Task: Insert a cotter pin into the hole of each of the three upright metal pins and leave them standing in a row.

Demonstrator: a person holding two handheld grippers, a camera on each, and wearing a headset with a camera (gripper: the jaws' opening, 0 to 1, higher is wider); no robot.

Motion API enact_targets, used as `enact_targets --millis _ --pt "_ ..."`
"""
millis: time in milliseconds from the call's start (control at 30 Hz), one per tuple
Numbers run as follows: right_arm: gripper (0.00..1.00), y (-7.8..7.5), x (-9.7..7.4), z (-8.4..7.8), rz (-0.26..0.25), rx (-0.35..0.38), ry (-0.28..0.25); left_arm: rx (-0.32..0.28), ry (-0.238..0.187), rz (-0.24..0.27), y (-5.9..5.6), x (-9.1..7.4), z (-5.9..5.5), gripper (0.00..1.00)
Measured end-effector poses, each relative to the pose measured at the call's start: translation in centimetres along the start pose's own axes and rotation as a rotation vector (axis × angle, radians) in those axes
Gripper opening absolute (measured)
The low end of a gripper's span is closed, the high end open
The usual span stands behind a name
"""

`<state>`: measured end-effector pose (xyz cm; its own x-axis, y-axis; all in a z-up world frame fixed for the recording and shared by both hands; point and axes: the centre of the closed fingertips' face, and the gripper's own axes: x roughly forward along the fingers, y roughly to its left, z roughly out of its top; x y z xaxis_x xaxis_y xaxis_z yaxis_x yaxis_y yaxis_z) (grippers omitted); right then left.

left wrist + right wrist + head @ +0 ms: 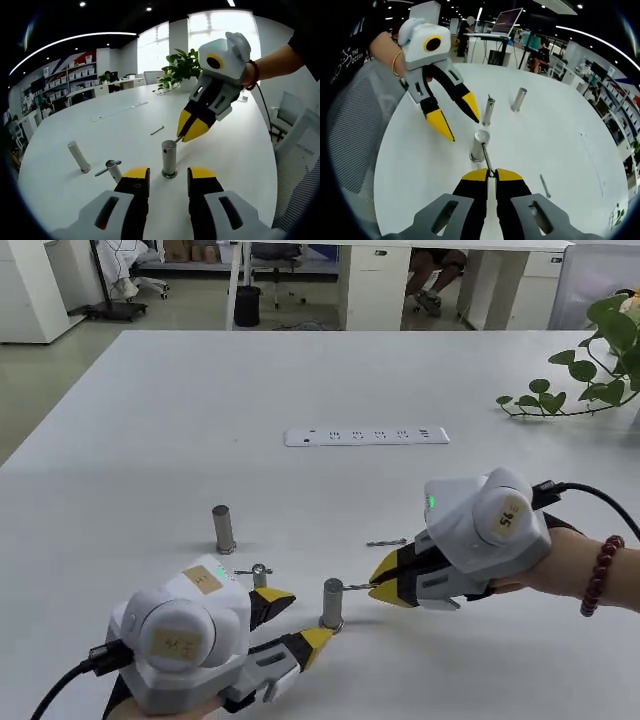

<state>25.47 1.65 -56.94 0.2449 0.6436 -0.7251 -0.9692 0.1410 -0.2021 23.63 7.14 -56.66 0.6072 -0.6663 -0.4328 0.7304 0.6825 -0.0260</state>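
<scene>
Counted roughly one of three done. Found the middle metal pin upright on the counter with a fitted cotter pin crosswise through its hole. Saw the right hand-held gripper pinched narrow on a second cotter pin, tip at the top of the near metal pin. Couldn't tell whether in the hole or only touching the side. Saw the left hand-held gripper spread wide, jaws either side of and just short of that near pin, gripping nothing; judged it placed to steady the pin. Found the far metal pin upright, no cotter pin visible in it. Spotted a loose cotter pin flat on the counter, near the right hand-held gripper, apart from all three pins. Judged remaining: seat the held one, fetch the loose one, fit it to the far pin. Noted all three standing in a rough diagonal line, so expected little tidying. Noted a power strip well behind, clear of the work.
</scene>
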Motion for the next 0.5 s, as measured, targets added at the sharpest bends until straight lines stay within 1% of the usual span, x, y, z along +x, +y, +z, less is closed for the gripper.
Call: enact_targets --millis 100,233,400,500 --pt "0.00 0.0 0.0 0.0 0.003 -0.001 0.001 -0.014 0.005 0.010 0.2 0.7 -0.2 0.24" --pt "0.00 0.0 0.0 0.0 0.007 -0.001 0.001 -0.029 0.015 0.012 0.0 1.6 -0.6 0.22" --pt "0.00 0.0 0.0 0.0 0.016 -0.004 0.002 -0.042 0.016 0.011 -0.2 2.5 -0.7 0.20" --pt "0.00 -0.1 0.0 0.0 0.015 -0.006 0.003 -0.057 0.026 0.014 -0.2 2.9 -0.9 0.19"
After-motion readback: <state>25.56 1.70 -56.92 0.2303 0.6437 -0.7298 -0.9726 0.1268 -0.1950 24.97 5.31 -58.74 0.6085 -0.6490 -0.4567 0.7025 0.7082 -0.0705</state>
